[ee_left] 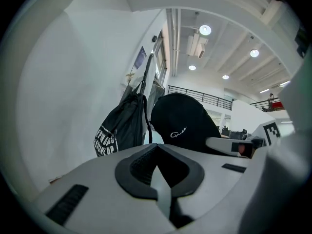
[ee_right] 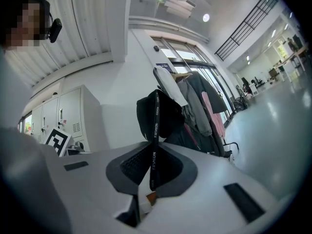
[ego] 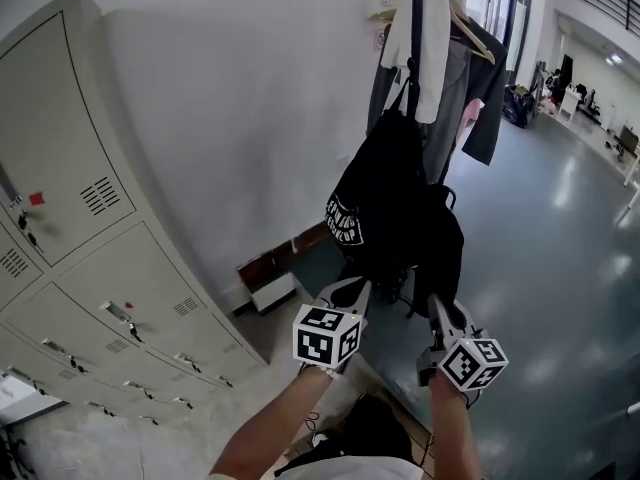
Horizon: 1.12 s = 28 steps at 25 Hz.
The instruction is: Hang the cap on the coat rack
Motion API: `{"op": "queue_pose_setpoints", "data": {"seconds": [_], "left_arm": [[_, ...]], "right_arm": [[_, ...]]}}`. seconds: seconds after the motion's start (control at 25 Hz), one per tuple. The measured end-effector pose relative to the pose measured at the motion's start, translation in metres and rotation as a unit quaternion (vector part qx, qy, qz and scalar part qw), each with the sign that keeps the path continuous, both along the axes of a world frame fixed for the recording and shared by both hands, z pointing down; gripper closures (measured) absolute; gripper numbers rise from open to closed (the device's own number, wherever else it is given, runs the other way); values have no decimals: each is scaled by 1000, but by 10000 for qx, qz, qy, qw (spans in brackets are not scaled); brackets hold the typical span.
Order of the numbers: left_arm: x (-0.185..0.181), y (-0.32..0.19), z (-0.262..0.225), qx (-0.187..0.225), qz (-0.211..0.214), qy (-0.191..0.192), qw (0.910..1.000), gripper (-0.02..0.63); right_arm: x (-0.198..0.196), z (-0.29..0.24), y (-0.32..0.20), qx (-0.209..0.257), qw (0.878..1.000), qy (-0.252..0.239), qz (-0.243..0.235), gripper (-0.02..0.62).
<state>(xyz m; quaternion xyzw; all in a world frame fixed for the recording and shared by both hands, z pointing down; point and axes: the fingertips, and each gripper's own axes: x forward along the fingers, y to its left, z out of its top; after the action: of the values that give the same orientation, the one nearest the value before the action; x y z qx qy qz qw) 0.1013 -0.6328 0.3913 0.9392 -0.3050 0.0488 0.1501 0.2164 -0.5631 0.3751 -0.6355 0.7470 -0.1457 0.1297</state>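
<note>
A black cap [ego: 440,248] with a small white embroidered mark [ee_left: 183,126] hangs between my two grippers, just below the coat rack [ego: 418,8]. On its left side my left gripper [ego: 355,286] [ee_left: 158,167] is shut, with the cap's black edge pinched in the jaws. The right gripper [ego: 440,308] [ee_right: 148,179] is shut on the cap's thin black printed back strap [ee_right: 155,130], which runs up to the cap [ee_right: 168,116]. A black bag with white lettering [ego: 375,193] [ee_left: 119,130] hangs on the rack right behind the cap.
Grey and white garments [ego: 480,58] hang on the rack [ee_right: 195,101]. Pale metal lockers [ego: 90,218] line the left. A low box [ego: 270,283] sits at the foot of the white wall. Shiny grey floor [ego: 570,268] stretches to the right.
</note>
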Motion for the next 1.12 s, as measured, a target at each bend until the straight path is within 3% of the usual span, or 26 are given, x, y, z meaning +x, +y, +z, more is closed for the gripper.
{"op": "queue_pose_setpoints", "data": {"seconds": [0.4,0.92,1.12], "left_arm": [[38,-70,-57,632,131,-55,9979,603],[50,-147,-136,1216,-100,228,9923,603],[57,-161,-153,1329,-123,305,9906,603]], "right_arm": [[25,-91,-100,784,9956,109,-508,578],[31,-215,-200,1682,9795,100,-1104,578],[36,-245,-231,1883,9699,-547,-1446,578]]}}
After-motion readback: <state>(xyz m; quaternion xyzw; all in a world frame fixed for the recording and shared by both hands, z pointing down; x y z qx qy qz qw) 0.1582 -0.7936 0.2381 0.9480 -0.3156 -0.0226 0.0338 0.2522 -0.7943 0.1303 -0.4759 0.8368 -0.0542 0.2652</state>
